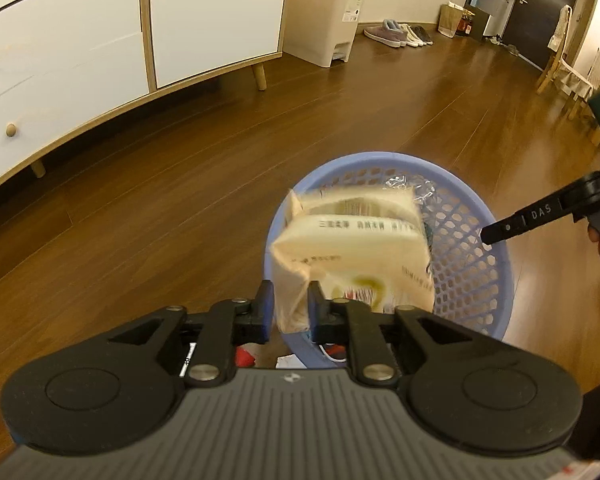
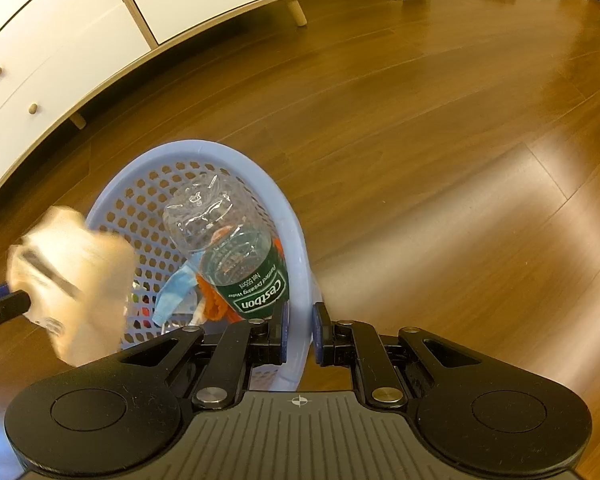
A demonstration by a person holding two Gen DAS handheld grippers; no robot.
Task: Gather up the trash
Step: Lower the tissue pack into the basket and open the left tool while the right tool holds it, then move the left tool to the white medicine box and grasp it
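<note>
Cream tissue pack point(image 1: 351, 248), long axis crosswise, clamped in left gripper point(image 1: 291, 308) jaws; right gripper point(image 2: 300, 334) grips basket point(image 2: 300, 248) rim.

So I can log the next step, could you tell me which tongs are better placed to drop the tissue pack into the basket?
Left. The left tongs already grip the tissue pack over the blue basket; the right tongs clamp its rim.
</note>
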